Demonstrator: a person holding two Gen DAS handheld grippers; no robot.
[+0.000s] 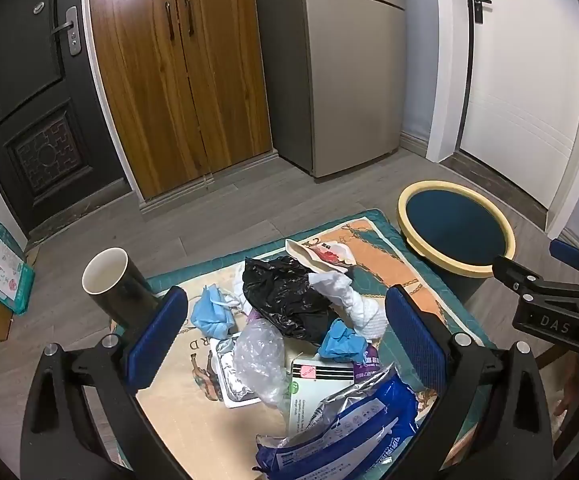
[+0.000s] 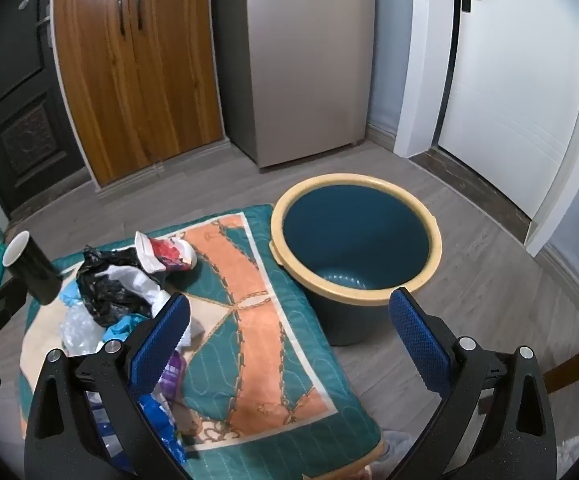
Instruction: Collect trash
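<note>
Trash lies heaped on the teal and orange patterned cloth (image 1: 393, 256) that covers the surface: a crumpled black plastic bag (image 1: 285, 296), a wad of white tissue (image 1: 353, 300), 2 crushed blue gloves or masks (image 1: 213, 316), a clear crinkled plastic wrapper (image 1: 257, 360), a flattened printed paper cup (image 1: 321, 256), a small white carton (image 1: 321, 392) and a blue foil wipes packet (image 1: 345, 436). A dark bucket with a cream rim (image 2: 353, 240) stands on the floor just beside the cloth, empty as far as can be seen.

Left tongs (image 1: 285, 344) hang spread wide above the pile, pinching nothing. Right tongs (image 2: 289, 344) are likewise spread and empty, pointing toward the bucket.

Assessment: every item appears light and soft, the films slippery and springy. The black bag should be taken at a bunched fold near its top, where the pads can bite; the carton, being stiffer, across its narrow sides. An upright dark cup with a white inside (image 1: 109, 280) stands at the pile's edge and could be knocked over.
</note>
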